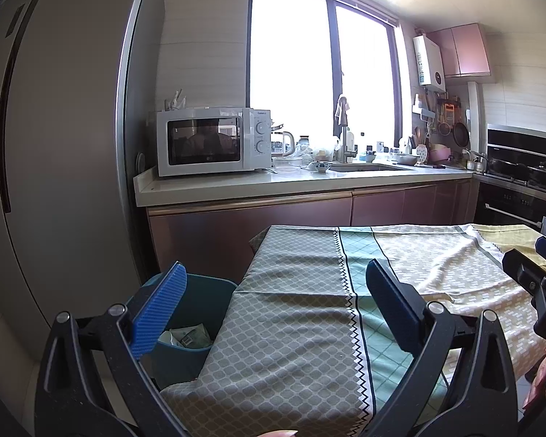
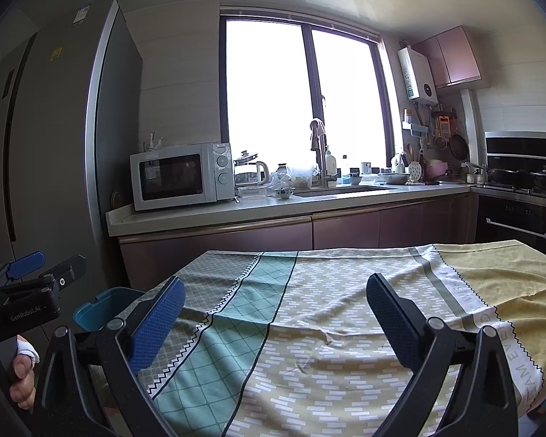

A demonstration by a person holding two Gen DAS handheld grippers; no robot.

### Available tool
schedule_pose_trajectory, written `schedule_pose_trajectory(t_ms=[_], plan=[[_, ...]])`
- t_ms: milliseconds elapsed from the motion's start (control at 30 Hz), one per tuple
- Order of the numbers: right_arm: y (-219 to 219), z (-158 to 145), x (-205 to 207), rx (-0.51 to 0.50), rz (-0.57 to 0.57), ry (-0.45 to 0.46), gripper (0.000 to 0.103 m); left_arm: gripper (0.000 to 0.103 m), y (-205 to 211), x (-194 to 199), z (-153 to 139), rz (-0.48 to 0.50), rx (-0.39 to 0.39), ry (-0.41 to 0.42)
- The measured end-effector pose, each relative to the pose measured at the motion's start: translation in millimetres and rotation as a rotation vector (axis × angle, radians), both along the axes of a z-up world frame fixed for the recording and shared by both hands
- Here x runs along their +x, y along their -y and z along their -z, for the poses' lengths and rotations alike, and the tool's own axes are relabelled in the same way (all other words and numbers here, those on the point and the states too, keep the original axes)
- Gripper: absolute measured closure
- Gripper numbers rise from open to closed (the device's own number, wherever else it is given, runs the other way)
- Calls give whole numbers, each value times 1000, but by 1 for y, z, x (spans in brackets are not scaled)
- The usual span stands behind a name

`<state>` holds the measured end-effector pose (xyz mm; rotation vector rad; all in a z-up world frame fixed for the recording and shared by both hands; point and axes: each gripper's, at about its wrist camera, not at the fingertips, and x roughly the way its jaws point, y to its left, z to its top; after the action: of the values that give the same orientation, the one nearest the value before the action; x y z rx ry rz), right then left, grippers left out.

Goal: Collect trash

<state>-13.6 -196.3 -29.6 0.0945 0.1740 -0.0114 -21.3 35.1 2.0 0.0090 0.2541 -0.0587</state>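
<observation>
The teal plastic trash bin (image 1: 196,327) stands on the floor against the left edge of the counter (image 1: 309,327), which is draped in a patchwork cloth of grey, green and yellow panels; crumpled paper scraps (image 1: 187,337) lie inside the bin. The left gripper (image 1: 273,306) hovers above the bin-side edge, jaws spread wide and empty. The right gripper (image 2: 275,324) hangs over the cloth farther from the bin, equally wide and empty.
</observation>
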Motion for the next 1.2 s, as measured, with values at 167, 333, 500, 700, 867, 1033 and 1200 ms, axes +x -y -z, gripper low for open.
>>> schedule_pose_trajectory(t_ms=[167,333,500,700,867,1033,1200], plan=[[-1,0,-1,0,0,0,7,6,1,0,0,0,1,0],[-1,1,-1,1,1,-1,7,6,-2,1,0,-2,4,5],[-1,1,0,3,1,-1,7,6,-1,2,0,-4,6,5],[-1,1,0,4,1,-1,7,6,0,1,0,-3,6,6],[-2,1,0,2,2,-2,7,6,1,1,0,-4,6,6],[-2,2,-2,4,4,-1,7,6,0,1,0,-3,6,5],[-3,1,-2,3,4,-1,7,6,0,2,1,-4,6,6]])
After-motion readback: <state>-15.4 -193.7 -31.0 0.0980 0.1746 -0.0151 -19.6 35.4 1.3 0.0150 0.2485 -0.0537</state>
